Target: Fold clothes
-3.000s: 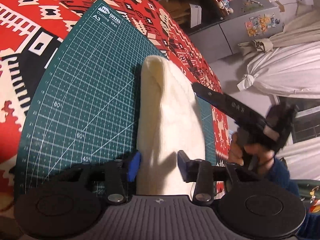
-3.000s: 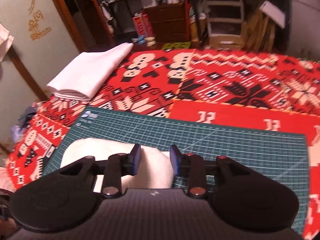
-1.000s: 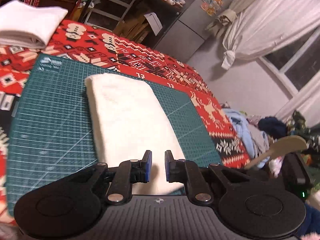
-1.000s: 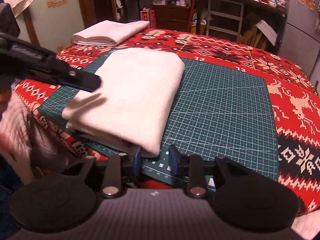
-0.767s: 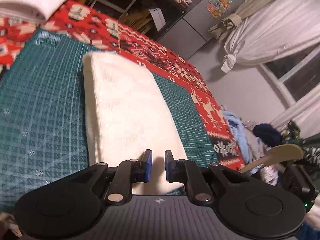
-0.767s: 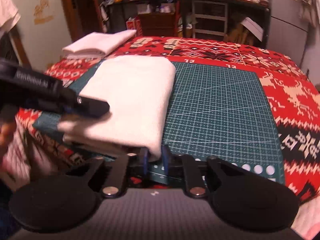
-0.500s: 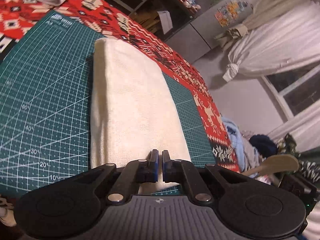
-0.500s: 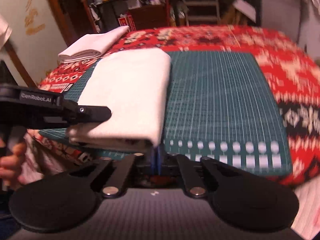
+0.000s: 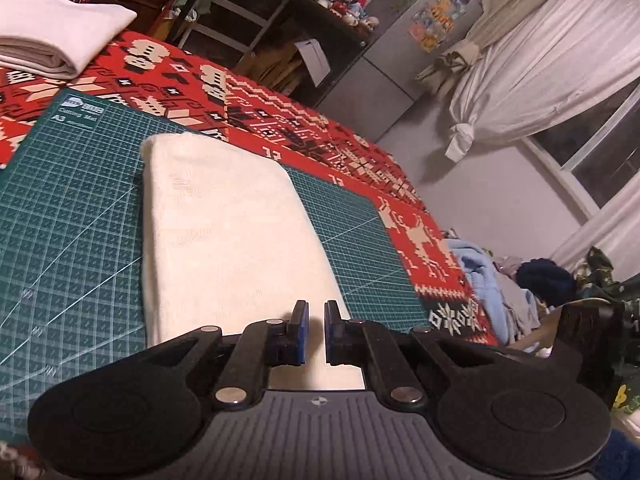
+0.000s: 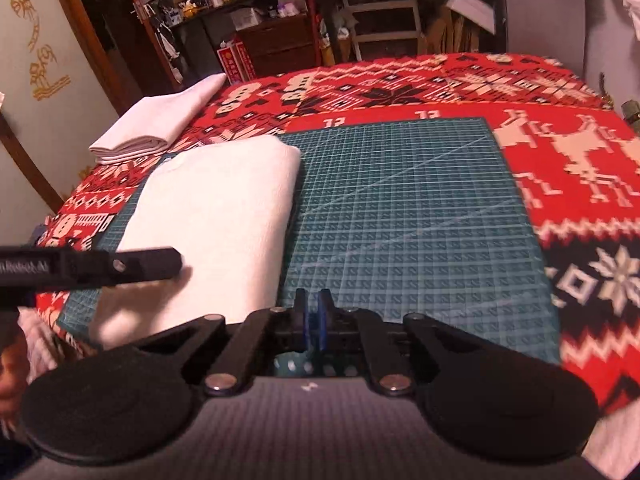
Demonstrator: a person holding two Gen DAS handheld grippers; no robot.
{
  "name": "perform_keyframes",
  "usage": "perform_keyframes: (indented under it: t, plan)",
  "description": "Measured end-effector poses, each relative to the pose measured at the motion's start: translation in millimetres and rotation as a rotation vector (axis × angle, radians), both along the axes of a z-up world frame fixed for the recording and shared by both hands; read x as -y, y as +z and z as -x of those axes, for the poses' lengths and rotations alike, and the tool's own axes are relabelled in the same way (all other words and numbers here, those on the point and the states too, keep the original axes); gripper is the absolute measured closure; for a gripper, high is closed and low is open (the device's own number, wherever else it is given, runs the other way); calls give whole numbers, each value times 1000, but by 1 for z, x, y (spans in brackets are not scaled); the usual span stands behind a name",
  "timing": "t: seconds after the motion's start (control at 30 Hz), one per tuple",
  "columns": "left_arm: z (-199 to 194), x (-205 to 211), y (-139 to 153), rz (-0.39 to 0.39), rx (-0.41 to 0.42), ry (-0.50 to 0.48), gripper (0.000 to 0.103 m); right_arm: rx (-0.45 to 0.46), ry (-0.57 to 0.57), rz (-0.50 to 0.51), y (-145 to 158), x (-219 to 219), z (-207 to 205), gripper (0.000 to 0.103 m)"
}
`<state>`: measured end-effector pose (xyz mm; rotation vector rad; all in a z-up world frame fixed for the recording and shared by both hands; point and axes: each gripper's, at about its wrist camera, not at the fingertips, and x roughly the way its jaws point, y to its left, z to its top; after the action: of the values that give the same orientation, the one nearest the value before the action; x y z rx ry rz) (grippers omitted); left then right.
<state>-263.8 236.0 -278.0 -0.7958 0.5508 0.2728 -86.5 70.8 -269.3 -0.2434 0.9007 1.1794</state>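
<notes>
**Folded cloth on the mat, both grippers empty**

Left wrist view: the left gripper (image 9: pixel 314 332) hangs over the near end of the cloth (image 9: pixel 228 232), its blue-padded fingers (image 9: pixel 300 330) a narrow gap apart and holding nothing. The cloth is a cream rectangle, folded flat, lying on the green mat (image 9: pixel 60 216). Its long axis runs straight away from the gripper toward the mat's far edge, its near end passing under the fingers. The mat lies on a red blanket (image 9: pixel 280 120) with white and black patterns. A second folded white stack (image 9: pixel 52 46) sits on the blanket at the far left, well apart from the mat. Beyond are dark shelves (image 9: pixel 240 12), a grey fridge (image 9: pixel 384 72) with stickers, a tied white curtain (image 9: pixel 540 72), and a heap of clothes (image 9: pixel 504 276) at right.

Right wrist view: the right gripper (image 10: pixel 312 326) is at the mat's (image 10: pixel 400 208) near edge, just right of the cloth (image 10: pixel 216 220) and not touching it. Its fingers are nearly pressed together, only a slit between them, nothing gripped. The cloth lies on the mat's left part, long axis running away from the camera and leaning slightly right. The left gripper (image 10: pixel 172 264) reaches in from the left above the cloth's near end; from this side its opening cannot be told. The white stack (image 10: pixel 156 124) lies at far left on the blanket (image 10: pixel 560 152), with cluttered shelves (image 10: pixel 280 20) behind.
</notes>
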Motion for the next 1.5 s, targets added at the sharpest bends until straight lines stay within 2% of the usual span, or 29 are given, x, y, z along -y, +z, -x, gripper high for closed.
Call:
perform_keyframes:
  t: [0.07, 0.17, 0.3, 0.4, 0.53, 0.7, 0.9, 1.03, 1.07, 1.1, 1.2, 1.23, 1.27, 1.3, 1.33, 1.37, 1.4, 1.47, 1.5]
  plan:
    - [-3, 1, -5, 10, -14, 5, 97, -24, 31, 9, -3, -9, 4, 96]
    - [-2, 8, -7, -2, -29, -7, 97, 35, 73, 46, -3, -8, 22, 99]
    - [4, 18, -6, 11, -49, -6, 97, 1, 100, 76, -1, 6, 28, 100]
    - [2, 15, 0, 26, -35, -11, 97, -21, 87, 46, 5, 13, 19, 100]
    - [-15, -4, 5, 24, 3, 21, 97, -12, 31, -12, 9, -4, 1, 97]
    - [-35, -12, -4, 44, -36, 41, 97, -12, 48, -13, 4, -32, 2, 99]
    - [-22, 2, -4, 36, -58, 30, 97, 68, 119, 55, 4, -21, 30, 100]
    - [-8, 5, 1, 50, -45, 10, 96, 38, 103, 72, 9, -4, 26, 95]
    - [-3, 5, 1, 65, -37, 7, 96, 26, 89, 78, 10, -1, 23, 89]
    - [2, 3, 3, 75, -31, 13, 96, 15, 75, 84, 10, 1, 19, 78]
    - [17, -3, 12, 88, -15, 42, 95, 17, 48, 124, 10, 4, 10, 59]
    - [22, -6, 16, 78, -16, 57, 92, 28, 37, 134, 11, 4, 7, 54]
    - [27, -10, 21, 65, -22, 77, 89, 38, 27, 147, 11, 3, 4, 41]
    - [32, -13, 26, 51, -30, 98, 76, 46, 27, 153, 13, 2, 2, 30]
    - [37, -18, 31, 32, -41, 123, 65, 56, 28, 160, 14, 0, 0, 24]
    - [41, -22, 36, 11, -53, 145, 63, 77, 37, 171, 14, -2, 0, 14]
    - [45, -26, 39, -11, -72, 164, 58, 100, 46, 182, 15, -5, 0, 8]
    - [52, -34, 43, -53, -120, 199, 51, 162, 52, 201, 15, -8, 1, 2]
    - [54, -37, 43, -69, -143, 214, 44, 188, 57, 213, 15, -10, 1, 1]
